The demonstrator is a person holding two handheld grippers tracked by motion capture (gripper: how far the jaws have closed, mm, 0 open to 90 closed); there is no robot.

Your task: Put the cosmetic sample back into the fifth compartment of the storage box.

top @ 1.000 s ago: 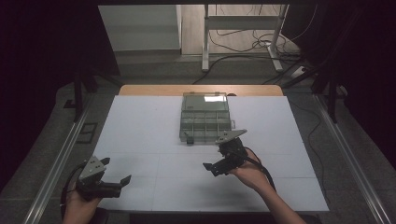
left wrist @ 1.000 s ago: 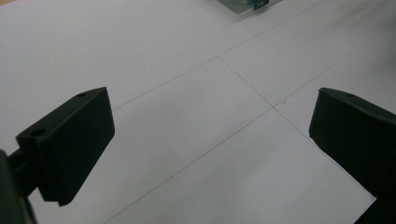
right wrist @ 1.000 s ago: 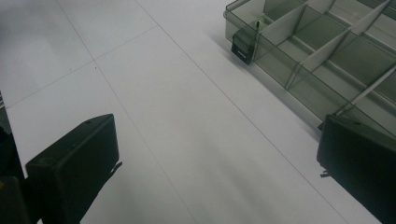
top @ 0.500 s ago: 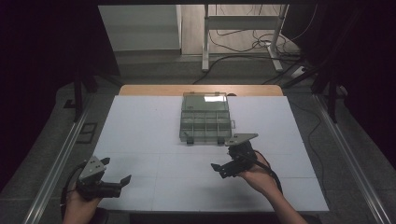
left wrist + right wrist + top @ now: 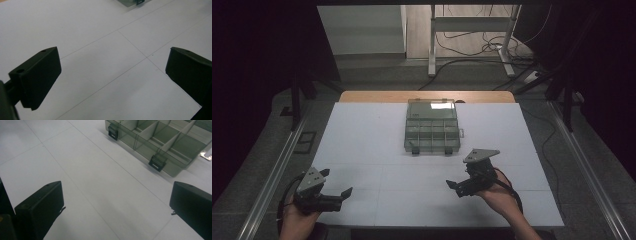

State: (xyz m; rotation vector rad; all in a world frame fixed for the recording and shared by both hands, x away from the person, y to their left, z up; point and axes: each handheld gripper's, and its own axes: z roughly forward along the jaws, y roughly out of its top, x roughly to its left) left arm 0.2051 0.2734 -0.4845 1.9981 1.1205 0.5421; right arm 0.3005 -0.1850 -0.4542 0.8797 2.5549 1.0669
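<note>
A clear plastic compartment box [image 5: 432, 131] lies at the middle back of the white table [image 5: 377, 150], its lid shut and two dark latches [image 5: 157, 163] on its near side. My right gripper [image 5: 460, 187] hovers in front of the box, to its right, jaws wide apart and empty. In the right gripper view the box [image 5: 162, 142] sits at the top right with its dividers showing. My left gripper [image 5: 343, 195] rests at the near left corner, open and empty. The left gripper view catches a corner of the box [image 5: 131, 2] at the top edge.
Thin seam lines cross the white table surface [image 5: 100, 62]. A wooden strip [image 5: 427, 96] runs along the table's far edge. Metal rails [image 5: 272, 175] flank both sides. Beyond stand a desk frame [image 5: 472, 30] and loose cables [image 5: 482, 47] on the floor.
My right gripper has drawn back from the box toward the near right of the table. The left gripper has stayed put.
</note>
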